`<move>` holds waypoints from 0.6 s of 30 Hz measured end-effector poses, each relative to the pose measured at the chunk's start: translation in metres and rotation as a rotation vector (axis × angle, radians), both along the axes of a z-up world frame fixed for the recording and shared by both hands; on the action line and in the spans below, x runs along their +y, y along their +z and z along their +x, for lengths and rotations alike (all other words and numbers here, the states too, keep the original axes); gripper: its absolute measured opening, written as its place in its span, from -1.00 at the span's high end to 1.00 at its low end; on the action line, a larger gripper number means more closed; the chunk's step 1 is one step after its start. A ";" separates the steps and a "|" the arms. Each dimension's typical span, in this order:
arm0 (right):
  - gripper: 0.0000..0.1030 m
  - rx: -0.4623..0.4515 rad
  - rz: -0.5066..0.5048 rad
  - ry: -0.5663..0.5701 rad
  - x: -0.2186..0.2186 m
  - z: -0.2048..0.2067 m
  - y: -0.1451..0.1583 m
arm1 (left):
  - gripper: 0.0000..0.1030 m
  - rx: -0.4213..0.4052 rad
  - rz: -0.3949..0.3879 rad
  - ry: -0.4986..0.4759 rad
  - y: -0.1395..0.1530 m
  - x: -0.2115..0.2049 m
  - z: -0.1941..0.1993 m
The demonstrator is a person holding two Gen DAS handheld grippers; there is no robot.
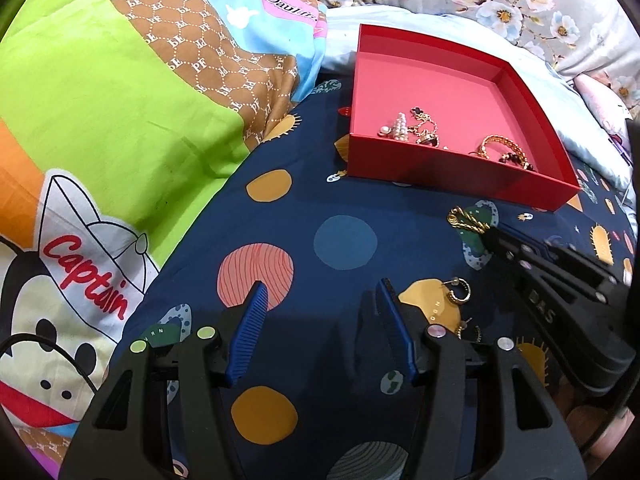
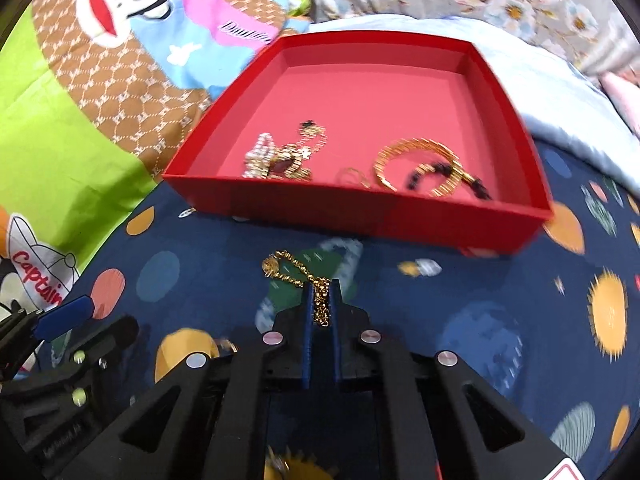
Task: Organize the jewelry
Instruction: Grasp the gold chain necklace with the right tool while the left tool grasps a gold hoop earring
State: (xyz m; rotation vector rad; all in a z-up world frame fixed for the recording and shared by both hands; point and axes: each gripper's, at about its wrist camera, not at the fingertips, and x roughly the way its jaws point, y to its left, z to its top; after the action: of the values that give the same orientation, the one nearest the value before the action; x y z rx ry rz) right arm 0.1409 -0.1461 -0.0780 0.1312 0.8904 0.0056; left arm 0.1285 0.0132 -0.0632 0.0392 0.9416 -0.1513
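Note:
A red box (image 1: 452,168) (image 2: 360,216) stands on the navy patterned bedsheet (image 1: 328,200) and holds several gold and pearl pieces, among them a gold bangle (image 2: 416,152). My right gripper (image 2: 322,288) is shut on a gold chain (image 2: 294,270) just in front of the box; the chain's loose end lies on the sheet. In the left wrist view the same chain (image 1: 466,220) sticks out from the right gripper's tip (image 1: 490,236). My left gripper (image 1: 322,290) stands open above the sheet with nothing between its blue pads. Gold hoop earrings (image 1: 460,290) lie just right of it.
A bright cartoon-print quilt (image 1: 100,120) is bunched along the left. A pale blue pillow (image 1: 552,92) and floral fabric (image 1: 520,8) lie behind and right of the box. More earrings (image 1: 470,330) lie by the left gripper's right finger.

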 end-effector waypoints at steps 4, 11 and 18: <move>0.87 -0.006 0.014 -0.074 -0.021 -0.030 0.001 | -0.05 -0.001 -0.012 -0.010 0.004 -0.001 -0.005; 0.87 0.002 0.017 -0.159 -0.052 -0.086 0.000 | -0.05 0.005 -0.018 -0.057 0.005 -0.020 -0.017; 0.87 0.000 0.023 -0.161 -0.055 -0.104 -0.002 | -0.09 0.035 -0.016 -0.102 -0.002 -0.044 -0.026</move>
State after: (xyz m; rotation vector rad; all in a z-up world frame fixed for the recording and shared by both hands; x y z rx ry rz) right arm 0.0371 -0.2015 -0.0796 0.2242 0.8774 -0.1342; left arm 0.1020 -0.0307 -0.0649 0.0701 0.9732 -0.2548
